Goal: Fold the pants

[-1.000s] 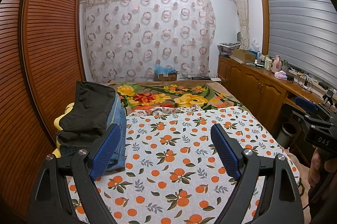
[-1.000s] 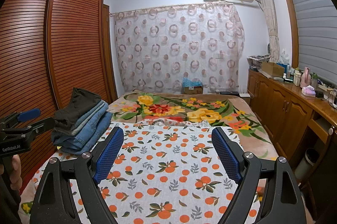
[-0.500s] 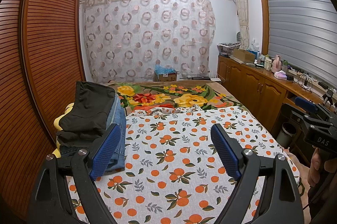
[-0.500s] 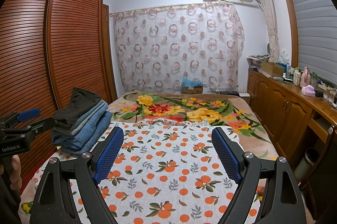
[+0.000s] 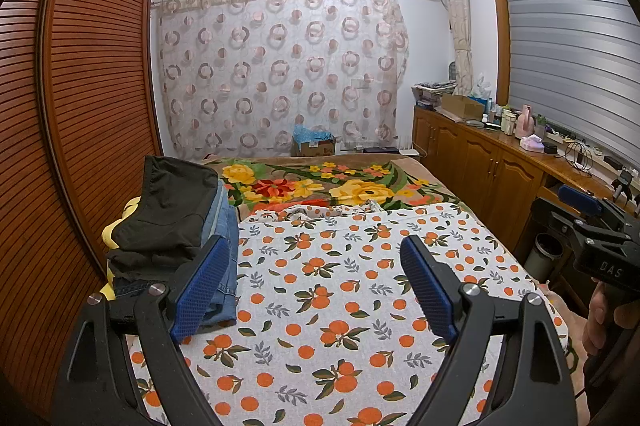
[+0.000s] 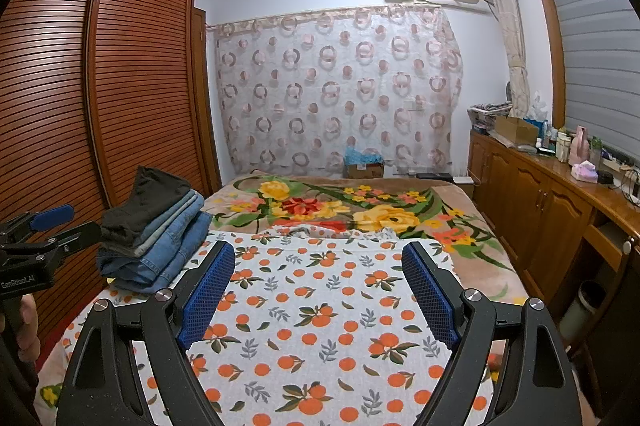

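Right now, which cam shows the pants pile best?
The right wrist view: the pants pile sits clear of the tool, with the dark pair on top and the jeans layers visible edge-on. In the left wrist view the pile is nearer, but the left tool finger covers its lower front.

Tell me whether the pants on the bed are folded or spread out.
Folded. The pants sit as a neat stack on the bed's left side, dark pair on top of the jeans; both grippers hover open, empty.

my left claw [image 5: 316, 282] hangs wide open above the orange-print sheet [image 5: 332, 306] on the bed. a stack of folded pants [image 5: 172, 226], dark pair on top of jeans, sits just behind my left finger [image 5: 200, 290]. my right claw [image 5: 592, 242] shows at the right edge.
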`<state>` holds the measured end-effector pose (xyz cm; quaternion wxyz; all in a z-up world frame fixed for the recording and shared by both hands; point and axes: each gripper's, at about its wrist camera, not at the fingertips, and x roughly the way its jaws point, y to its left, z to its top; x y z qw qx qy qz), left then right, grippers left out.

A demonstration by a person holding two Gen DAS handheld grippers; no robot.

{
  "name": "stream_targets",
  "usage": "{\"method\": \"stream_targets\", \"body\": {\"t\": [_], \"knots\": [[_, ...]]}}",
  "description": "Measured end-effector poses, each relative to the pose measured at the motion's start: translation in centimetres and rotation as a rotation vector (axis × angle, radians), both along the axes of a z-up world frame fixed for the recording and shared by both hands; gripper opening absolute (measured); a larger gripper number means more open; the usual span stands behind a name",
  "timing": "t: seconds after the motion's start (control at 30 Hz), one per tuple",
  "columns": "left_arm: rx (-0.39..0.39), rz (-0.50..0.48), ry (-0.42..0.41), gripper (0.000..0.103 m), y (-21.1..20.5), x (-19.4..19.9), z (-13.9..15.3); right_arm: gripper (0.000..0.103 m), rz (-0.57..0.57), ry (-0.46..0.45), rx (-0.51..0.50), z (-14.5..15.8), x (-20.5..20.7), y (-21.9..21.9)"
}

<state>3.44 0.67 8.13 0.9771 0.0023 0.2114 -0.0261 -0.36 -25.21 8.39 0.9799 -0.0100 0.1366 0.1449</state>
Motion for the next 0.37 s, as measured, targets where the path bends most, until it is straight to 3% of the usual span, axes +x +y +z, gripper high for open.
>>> {"method": "stream_targets", "body": {"t": [0.37], "knots": [[0.001, 0.000, -0.001, 0.088, -0.04, -0.02, -0.10, 0.087, -0.001, 0.000, 0.001, -0.13, -0.03, -0.03]]}}
